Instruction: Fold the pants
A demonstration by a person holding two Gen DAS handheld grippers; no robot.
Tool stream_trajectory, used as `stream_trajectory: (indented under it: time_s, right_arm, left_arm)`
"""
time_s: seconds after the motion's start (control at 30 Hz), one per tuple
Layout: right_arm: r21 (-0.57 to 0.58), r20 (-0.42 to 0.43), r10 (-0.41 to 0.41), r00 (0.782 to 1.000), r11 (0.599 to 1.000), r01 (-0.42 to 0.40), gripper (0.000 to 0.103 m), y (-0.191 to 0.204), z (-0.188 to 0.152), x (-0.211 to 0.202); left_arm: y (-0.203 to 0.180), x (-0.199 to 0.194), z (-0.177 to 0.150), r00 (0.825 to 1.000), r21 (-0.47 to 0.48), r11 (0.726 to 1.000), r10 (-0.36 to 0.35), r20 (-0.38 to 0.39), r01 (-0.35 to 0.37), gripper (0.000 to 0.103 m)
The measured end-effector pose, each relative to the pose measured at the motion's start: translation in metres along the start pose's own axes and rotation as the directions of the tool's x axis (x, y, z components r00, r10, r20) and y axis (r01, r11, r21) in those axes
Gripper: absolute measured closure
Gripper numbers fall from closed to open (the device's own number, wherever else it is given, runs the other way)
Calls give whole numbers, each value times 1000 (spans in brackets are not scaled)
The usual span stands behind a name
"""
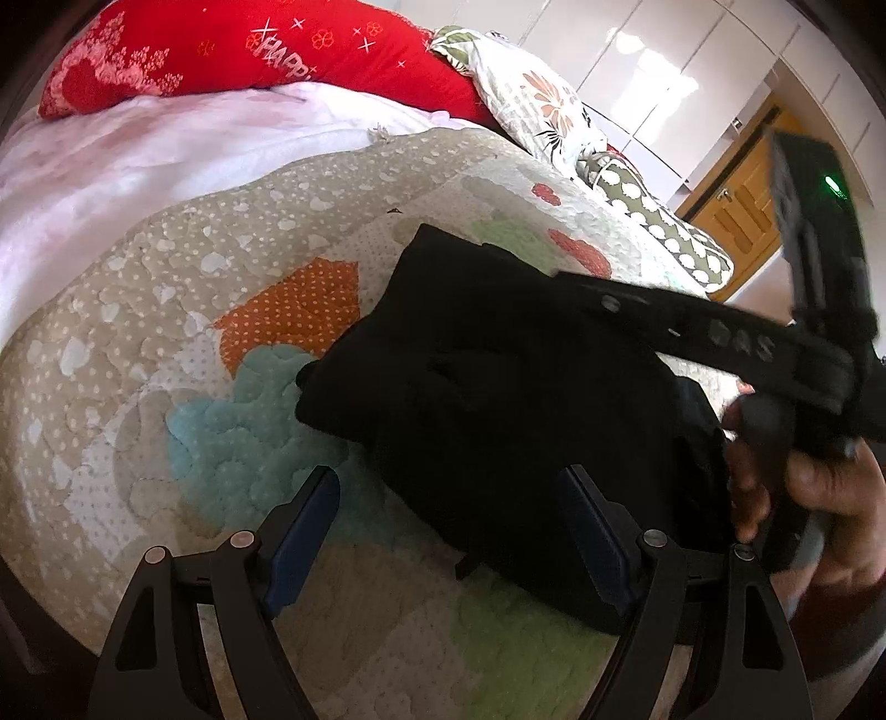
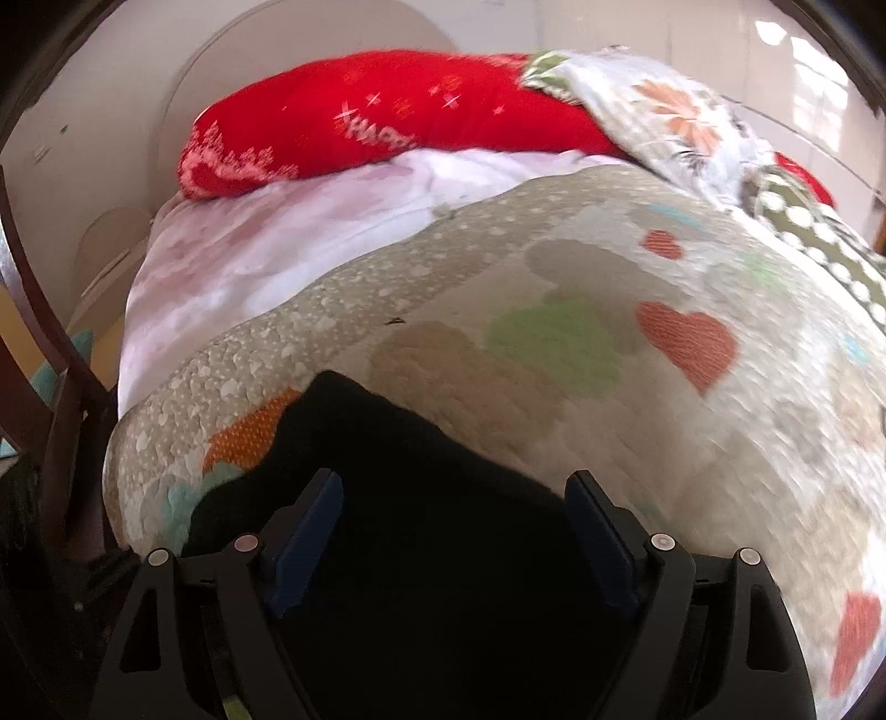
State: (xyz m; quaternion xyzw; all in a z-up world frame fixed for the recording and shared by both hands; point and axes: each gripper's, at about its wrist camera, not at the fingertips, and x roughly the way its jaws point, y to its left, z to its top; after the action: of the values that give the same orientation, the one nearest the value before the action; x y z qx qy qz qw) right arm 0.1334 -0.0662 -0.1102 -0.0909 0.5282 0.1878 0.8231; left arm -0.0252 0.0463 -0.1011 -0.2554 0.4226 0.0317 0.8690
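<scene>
The black pants (image 1: 487, 387) lie folded into a compact bundle on the patterned quilt (image 1: 166, 310). My left gripper (image 1: 448, 487) is open and empty, just above the bundle's near-left edge, with its right finger over the cloth. The right gripper's body (image 1: 720, 338) reaches across the bundle from the right, held by a hand (image 1: 819, 487). In the right wrist view the pants (image 2: 443, 498) fill the space under my right gripper (image 2: 454, 493), which is open and empty above them.
A red pillow (image 1: 249, 50) and a floral pillow (image 1: 531, 94) lie at the bed's head, with a pink sheet (image 1: 138, 160) below them. A wooden door (image 1: 742, 205) stands at the right. A dark chair frame (image 2: 50, 354) stands left of the bed.
</scene>
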Motion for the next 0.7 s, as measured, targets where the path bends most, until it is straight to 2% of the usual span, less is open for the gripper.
stream_trajectory:
  time_s: [0.17, 0.3, 0.33, 0.4, 0.43, 0.47, 0.5, 0.53, 0.6, 0.7]
  right_arm:
    - [-90, -44, 78, 996, 993, -82, 19, 12, 19, 29]
    - [-33, -42, 188, 981, 981, -189, 21, 9, 23, 53]
    - [-16, -42, 202, 978, 979, -203, 25, 7, 22, 57]
    - [18, -46, 251, 967, 968, -251, 52, 4, 19, 66]
    - [27, -44, 270, 962, 963, -269, 54, 5, 19, 67]
    - [27, -37, 277, 960, 961, -276, 59, 6, 19, 64]
    - [11, -32, 270, 962, 963, -270, 64, 7, 20, 59]
    - [4, -23, 272, 962, 962, -272, 67, 8, 21, 53]
    - [17, 26, 296, 955, 955, -297, 72, 0, 25, 29]
    - [24, 118, 311, 943, 948, -316, 72, -17, 28, -15]
  left_arm:
    - [5, 10, 5, 1000, -27, 999, -23, 2, 23, 17]
    - [9, 18, 8, 998, -55, 996, -65, 22, 67, 10]
    - [11, 20, 8, 997, -60, 996, -70, 33, 72, 9]
    - [12, 23, 9, 995, -54, 995, -80, 60, 84, 11]
    - [13, 23, 9, 994, -52, 995, -81, 71, 85, 22]
    - [13, 22, 9, 994, -50, 996, -71, 81, 75, 48]
    - [12, 20, 10, 995, -41, 997, -54, 85, 58, 64]
    - [10, 18, 12, 994, -28, 997, -71, 78, 73, 79]
    - [4, 9, 12, 991, -7, 996, -93, 101, 94, 81]
    - [-27, -22, 10, 971, 118, 985, -143, 191, 122, 83]
